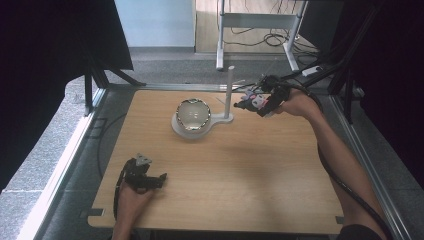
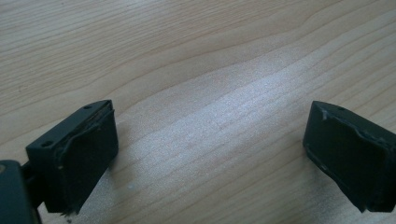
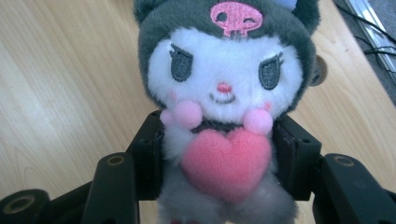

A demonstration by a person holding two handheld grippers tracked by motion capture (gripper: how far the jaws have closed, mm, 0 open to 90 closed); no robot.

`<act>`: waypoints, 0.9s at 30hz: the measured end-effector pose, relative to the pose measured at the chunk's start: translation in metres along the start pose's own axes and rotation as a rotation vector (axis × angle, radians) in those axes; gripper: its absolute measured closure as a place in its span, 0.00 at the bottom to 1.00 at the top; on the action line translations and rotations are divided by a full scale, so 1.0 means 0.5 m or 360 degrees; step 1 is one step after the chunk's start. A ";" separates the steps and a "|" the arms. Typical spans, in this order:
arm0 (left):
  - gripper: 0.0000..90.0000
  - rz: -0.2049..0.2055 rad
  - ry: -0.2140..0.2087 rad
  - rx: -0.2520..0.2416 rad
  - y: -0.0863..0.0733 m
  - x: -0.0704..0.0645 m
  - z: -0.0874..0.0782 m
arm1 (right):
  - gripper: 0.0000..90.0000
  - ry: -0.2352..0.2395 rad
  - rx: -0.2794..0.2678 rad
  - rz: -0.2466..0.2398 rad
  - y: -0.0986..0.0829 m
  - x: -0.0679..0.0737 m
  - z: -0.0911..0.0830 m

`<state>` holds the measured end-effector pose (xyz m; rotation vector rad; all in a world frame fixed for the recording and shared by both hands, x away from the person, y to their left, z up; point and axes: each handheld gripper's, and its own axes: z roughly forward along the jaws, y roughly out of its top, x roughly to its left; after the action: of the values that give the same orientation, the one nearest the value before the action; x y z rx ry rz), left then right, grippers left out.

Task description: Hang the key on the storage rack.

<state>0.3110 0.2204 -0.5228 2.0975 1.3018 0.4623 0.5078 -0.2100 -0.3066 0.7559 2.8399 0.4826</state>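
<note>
My right gripper [image 1: 250,104] is shut on a small plush toy [image 3: 224,102], held above the table's far right. The plush has a white face, a dark grey hood with a pink skull mark, and a pink heart [image 3: 226,158] at its chest; the two jaws squeeze its body from both sides. In the high view the plush toy [image 1: 256,101] shows as a small white and pink patch at the gripper's tip. My left gripper [image 1: 159,180] rests low on the near left of the table, open, with bare wood between its fingers [image 2: 79,154].
A shiny round bowl [image 1: 193,114] sits on a white base [image 1: 218,120] at the far middle of the wooden table [image 1: 250,170]. A thin white upright post [image 1: 229,90] rises from that base, just left of the right gripper. Metal frame rails run along both table sides.
</note>
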 end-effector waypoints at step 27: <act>0.04 0.0002 -0.0001 0.0002 0.000 0.000 0.000 | 0.50 -0.0099 -0.0096 0.0058 0.054 -0.070 -0.056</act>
<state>0.3111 0.2206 -0.5228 2.0992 1.3006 0.4612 0.5437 -0.2130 -0.2684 0.7981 2.7454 0.5380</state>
